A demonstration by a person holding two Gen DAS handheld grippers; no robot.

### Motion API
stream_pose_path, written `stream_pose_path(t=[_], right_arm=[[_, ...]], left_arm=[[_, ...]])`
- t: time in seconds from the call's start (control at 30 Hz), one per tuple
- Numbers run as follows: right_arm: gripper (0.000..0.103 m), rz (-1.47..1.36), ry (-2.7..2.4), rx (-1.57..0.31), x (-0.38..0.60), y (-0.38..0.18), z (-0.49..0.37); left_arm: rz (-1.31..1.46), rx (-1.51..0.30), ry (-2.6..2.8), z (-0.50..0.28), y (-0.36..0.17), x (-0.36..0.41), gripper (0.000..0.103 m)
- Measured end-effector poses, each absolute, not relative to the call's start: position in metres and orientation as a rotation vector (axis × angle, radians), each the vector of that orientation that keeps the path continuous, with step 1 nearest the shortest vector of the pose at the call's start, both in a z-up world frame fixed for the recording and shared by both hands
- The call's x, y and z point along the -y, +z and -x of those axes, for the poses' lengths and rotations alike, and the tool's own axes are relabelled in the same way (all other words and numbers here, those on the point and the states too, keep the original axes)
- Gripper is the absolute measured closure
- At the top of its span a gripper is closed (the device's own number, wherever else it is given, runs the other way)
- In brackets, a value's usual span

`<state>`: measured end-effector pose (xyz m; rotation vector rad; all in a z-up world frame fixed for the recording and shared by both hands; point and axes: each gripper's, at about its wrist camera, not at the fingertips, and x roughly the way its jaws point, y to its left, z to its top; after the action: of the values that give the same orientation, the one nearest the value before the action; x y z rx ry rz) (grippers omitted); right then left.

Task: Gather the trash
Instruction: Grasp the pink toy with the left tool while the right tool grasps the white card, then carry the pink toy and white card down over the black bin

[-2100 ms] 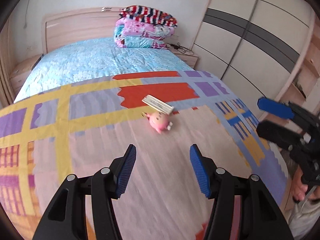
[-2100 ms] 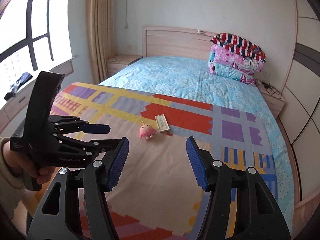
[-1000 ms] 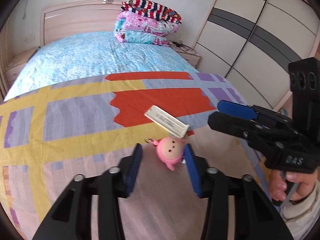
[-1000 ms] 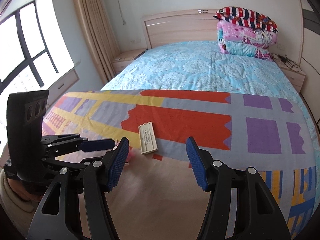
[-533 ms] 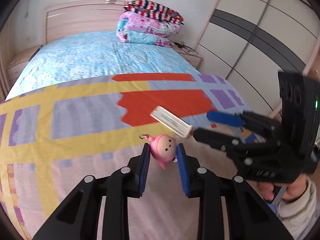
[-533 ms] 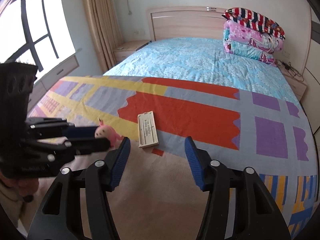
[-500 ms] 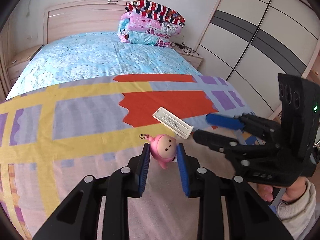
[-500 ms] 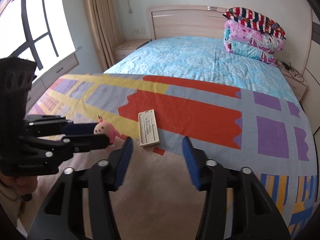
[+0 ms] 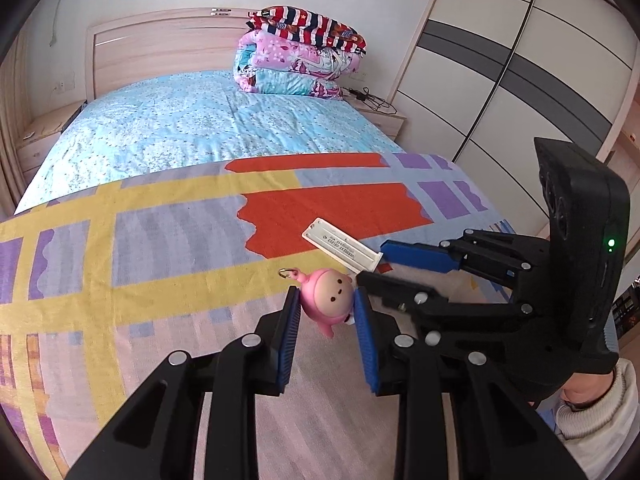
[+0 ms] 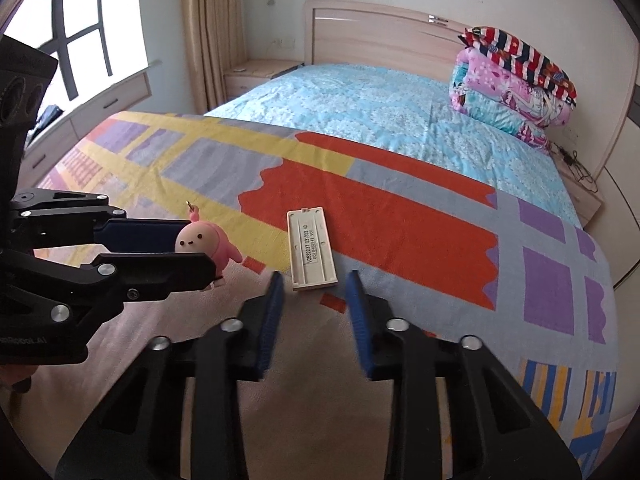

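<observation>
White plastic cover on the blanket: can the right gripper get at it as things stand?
Probably yes. The cover lies flat just ahead of the right gripper, whose jaws are closing with nothing between them; they may need reopening. The left gripper holds a pink toy off to the side.

Glossy pink plastic toy (image 9: 330,300), woven blanket (image 9: 160,240)

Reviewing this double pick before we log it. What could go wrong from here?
1. The right gripper is closing with only the near end of the flat white cover at its fingertips; a shallow pinch may slip or tip it.
2. The left gripper holds the pink doll keychain by its round head; it could pop out.
3. Both grippers nearly touch in the left wrist view; they may bump.
</observation>
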<state>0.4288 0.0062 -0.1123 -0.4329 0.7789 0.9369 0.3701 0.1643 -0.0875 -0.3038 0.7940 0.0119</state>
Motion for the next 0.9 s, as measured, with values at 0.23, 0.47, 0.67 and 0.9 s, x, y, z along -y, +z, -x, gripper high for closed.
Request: stream_pose_path(t=[0.23,0.47,0.67,0.9], right_arm=[[0.08,0.415,0.958,-0.754,-0.002,-0.108,-0.425],[0.08,0.394,0.943,-0.758,0.003,-0.097,-0.42],[0.08,0.42,0.933,-0.714,0.012,-0.079,-0.394],[0.08,0.473,0.925,-0.677,0.026,-0.064,-0.356]], left_arm=[[0.303,-0.795,0.0,-0.367,-0.086,-0.162,0.076],[0.284,-0.78,0.006,-0.36,-0.07,-0.159,0.076],[0.274,-0.763,0.021,-0.331,-0.051,-0.155,0.076],[0.295,-0.744,0.033,-0.28,-0.036,-0.142,0.076]])
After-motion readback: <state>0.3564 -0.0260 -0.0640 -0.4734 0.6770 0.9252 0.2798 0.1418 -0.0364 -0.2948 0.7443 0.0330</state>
